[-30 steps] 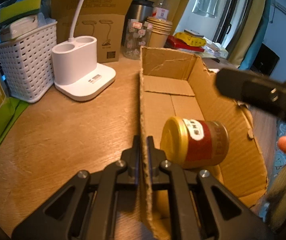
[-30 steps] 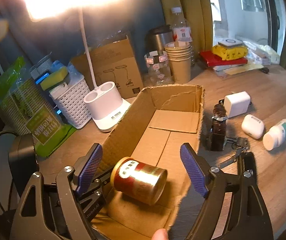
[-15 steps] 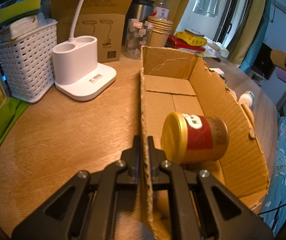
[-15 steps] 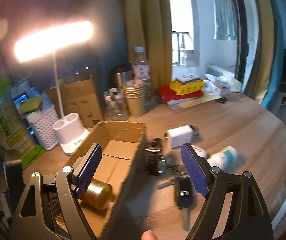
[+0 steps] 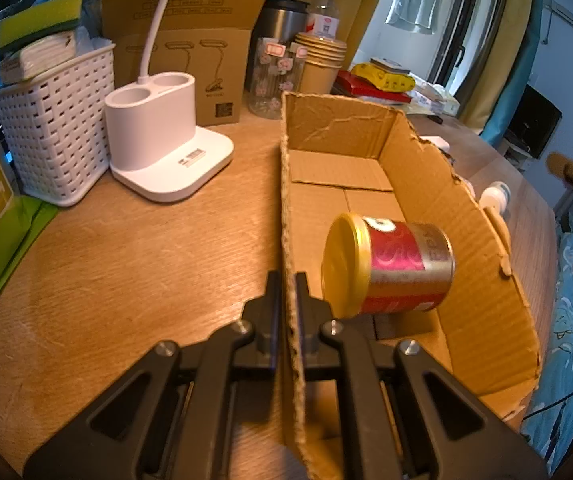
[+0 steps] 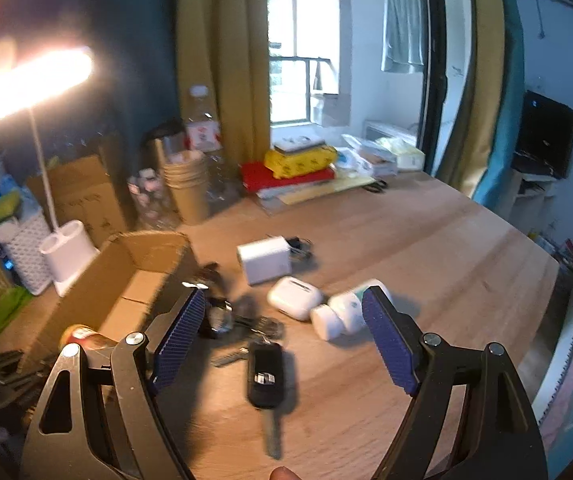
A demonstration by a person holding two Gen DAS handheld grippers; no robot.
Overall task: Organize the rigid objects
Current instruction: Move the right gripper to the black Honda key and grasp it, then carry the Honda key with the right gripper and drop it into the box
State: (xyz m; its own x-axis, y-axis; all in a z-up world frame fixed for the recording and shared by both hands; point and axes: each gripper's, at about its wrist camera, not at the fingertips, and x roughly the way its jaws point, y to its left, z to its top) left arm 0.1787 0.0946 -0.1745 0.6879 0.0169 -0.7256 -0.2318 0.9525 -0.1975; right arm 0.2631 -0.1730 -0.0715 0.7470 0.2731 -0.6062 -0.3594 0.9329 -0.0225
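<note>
The left gripper [image 5: 286, 284] is clamping the near side wall of the box [image 5: 466, 240], one finger outside and one inside, jaws closed on the cardboard. The box is sitting open on the table [image 5: 146, 248], its long axis running away from the camera. Inside it, a can [image 5: 386, 266] with a gold lid and red label is lying on its side near the box's near end, lid facing the clamped wall.

The right gripper [image 6: 286, 332] is hovering above the table to the right of the box, jaws standing wide with nothing between the blue pads [image 6: 178, 332]. Below and between them a black car key [image 6: 265, 376] is lying flat on the table. Just beyond it, dark, blurred items [image 6: 218, 312] are lying by the box's right wall. Further toward the table's middle, a white charger [image 6: 264, 260], a white earbud case [image 6: 294, 298] and a small white bottle [image 6: 342, 310] on its side are lying close together, the case and bottle nearly touching.

Along the table's far edge a white basket [image 5: 58, 136], a lamp base [image 5: 158, 148], a carton [image 5: 190, 60], paper cups [image 5: 320, 64] and a water bottle [image 6: 202, 128] are standing.
</note>
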